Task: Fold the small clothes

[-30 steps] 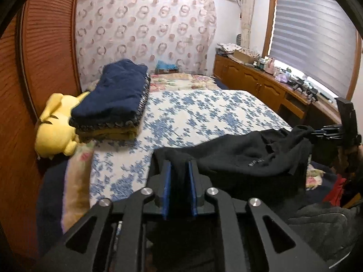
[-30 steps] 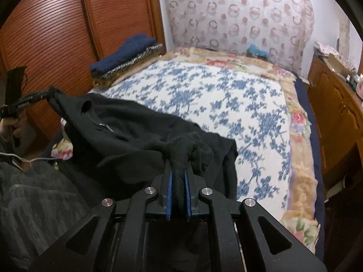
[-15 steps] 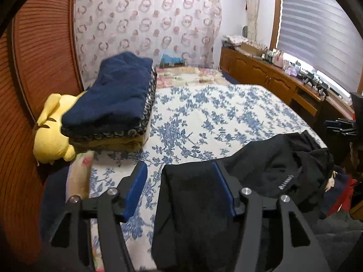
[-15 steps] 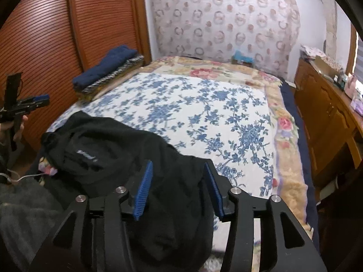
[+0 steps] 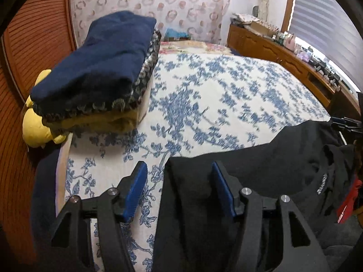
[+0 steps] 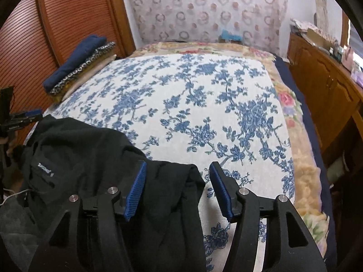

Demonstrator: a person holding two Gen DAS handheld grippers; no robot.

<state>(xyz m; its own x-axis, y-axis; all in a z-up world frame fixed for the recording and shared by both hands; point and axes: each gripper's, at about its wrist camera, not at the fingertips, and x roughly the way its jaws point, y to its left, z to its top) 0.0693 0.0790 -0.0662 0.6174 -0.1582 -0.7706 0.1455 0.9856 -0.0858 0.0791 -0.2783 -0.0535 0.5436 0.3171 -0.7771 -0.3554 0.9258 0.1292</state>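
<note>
A black garment (image 5: pixel 261 176) lies on the near edge of the bed, with small white lettering near its collar; it also shows in the right wrist view (image 6: pixel 95 158). My left gripper (image 5: pixel 179 190) is open, its blue pads wide apart over the garment's left edge. My right gripper (image 6: pixel 179 192) is open over the garment's right edge. Neither holds cloth. Each gripper shows small at the other view's edge: the right gripper (image 5: pixel 347 124) and the left gripper (image 6: pixel 20 120).
The bed has a white cover with blue flowers (image 6: pixel 192 104). A stack of folded clothes, navy on top (image 5: pixel 99 68), sits at the bed's left side by a yellow plush toy (image 5: pixel 38 127). A wooden wardrobe (image 6: pixel 68 18) is on the left, a wooden cabinet (image 6: pixel 329 83) on the right.
Both grippers were shut on the black garment and held it up. They have opened, the garment now lies on the bed, and both grippers have moved forward and lower.
</note>
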